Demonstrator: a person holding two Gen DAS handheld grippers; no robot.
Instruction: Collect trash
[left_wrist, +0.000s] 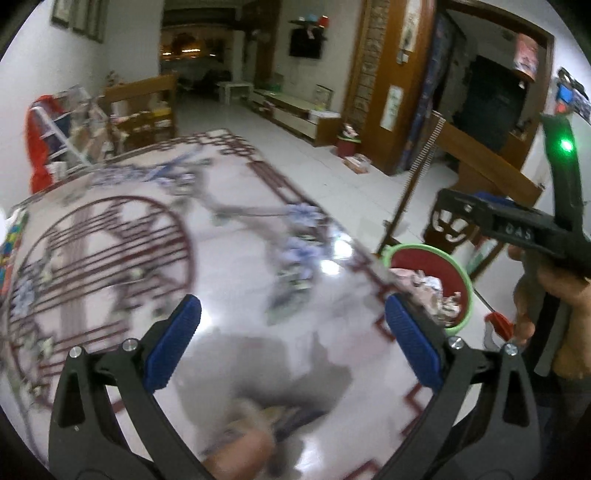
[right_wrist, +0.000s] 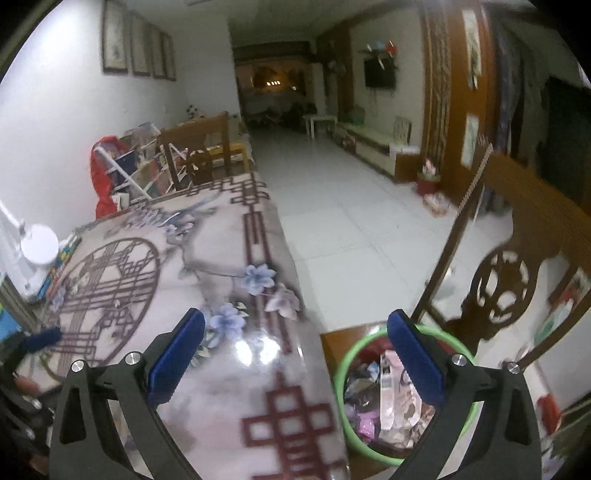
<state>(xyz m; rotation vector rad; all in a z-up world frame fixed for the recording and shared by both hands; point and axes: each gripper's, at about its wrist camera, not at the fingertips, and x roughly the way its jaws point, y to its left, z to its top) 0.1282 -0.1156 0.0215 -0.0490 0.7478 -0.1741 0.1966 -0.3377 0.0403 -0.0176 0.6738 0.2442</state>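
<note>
While both grippers hang over the patterned table (right_wrist: 236, 387), the left gripper (left_wrist: 293, 325) has its blue pads spread wide with nothing between them, and a blurred bit of trash (left_wrist: 255, 432) lies on the table just beneath it. Over at the table's edge, the right gripper (right_wrist: 295, 339) is spread apart and empty too, right above the green-rimmed bin (right_wrist: 373, 402), which is stuffed with wrappers.

A green-rimmed trash bin (right_wrist: 341, 373) with a red liner stands on the floor just beside the bench edge, holding crumpled wrappers (right_wrist: 388, 402). A blurred piece of trash (left_wrist: 255, 424) lies on the bench.
</note>
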